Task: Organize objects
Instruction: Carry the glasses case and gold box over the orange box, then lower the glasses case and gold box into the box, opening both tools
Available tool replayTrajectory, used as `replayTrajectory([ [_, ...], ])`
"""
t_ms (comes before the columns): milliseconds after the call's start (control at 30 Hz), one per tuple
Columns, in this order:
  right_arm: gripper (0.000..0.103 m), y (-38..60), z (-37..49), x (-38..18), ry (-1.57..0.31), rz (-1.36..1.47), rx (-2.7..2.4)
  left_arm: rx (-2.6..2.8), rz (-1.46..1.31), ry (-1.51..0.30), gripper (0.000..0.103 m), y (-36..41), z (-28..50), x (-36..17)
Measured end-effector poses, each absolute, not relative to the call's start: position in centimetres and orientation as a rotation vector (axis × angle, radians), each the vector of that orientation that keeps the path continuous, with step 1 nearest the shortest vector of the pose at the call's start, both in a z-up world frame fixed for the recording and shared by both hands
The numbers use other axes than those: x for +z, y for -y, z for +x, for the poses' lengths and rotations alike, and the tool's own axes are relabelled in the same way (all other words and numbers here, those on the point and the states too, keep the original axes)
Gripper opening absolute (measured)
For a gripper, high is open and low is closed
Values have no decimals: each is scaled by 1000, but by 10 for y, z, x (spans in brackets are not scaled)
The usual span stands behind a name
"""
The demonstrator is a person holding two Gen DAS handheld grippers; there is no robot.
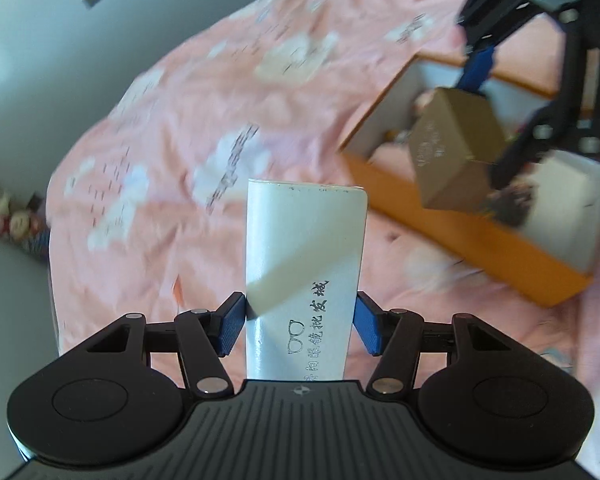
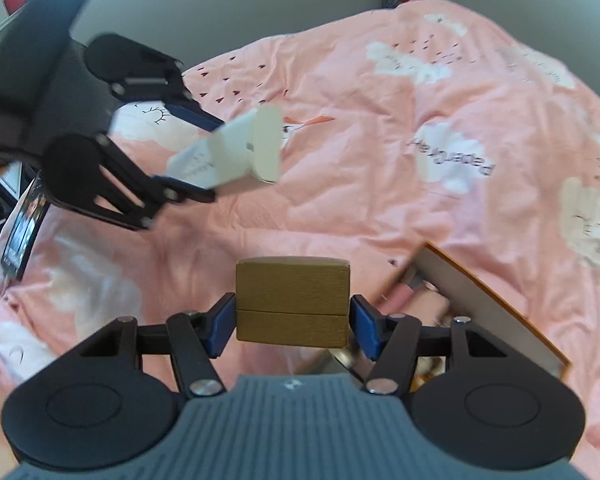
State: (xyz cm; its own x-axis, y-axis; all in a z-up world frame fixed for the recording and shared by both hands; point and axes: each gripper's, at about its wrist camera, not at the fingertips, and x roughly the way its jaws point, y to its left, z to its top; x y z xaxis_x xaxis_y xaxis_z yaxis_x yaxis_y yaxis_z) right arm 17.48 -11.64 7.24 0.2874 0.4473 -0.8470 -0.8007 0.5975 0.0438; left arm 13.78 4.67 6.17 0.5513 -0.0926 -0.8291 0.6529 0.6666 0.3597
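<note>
- Left gripper (image 1: 300, 326): blue pads clamped on a white glasses case (image 1: 306, 264), held above the pink duvet (image 1: 171, 128)
- Right gripper (image 2: 291, 322): clamped on a gold-brown box (image 2: 291, 300), just beside the orange storage box (image 2: 496, 300)
- Handling advice: keep both grips firm, lower each item level into a free spot, release only once it rests inside

A smooth, faintly glossy white glasses case (image 1: 306, 276) with printed black characters is seen. A gold box (image 2: 292, 303) shows a fine brushed, matt grain. The pink bedcover (image 2: 380, 168) is soft, creased cloth. The orange storage box (image 1: 476, 236) looks like matt cardboard, white inside. Ribbed blue pads (image 1: 232, 325) sit on matt black plastic linkages.
</note>
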Motion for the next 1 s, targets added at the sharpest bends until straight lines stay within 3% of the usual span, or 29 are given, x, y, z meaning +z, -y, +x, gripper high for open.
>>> replayTrajectory([
  [300,62,186,136,74,-968,-557,768,-763,868,-802,67,51,91,82],
  [867,62,252,104,34,-1058,-793,833,-1096,936,-1085,66,145,120,-24],
  [1000,62,255,109,28,-1071,-829,829,-1120,930,-1070,66,160,126,-37],
])
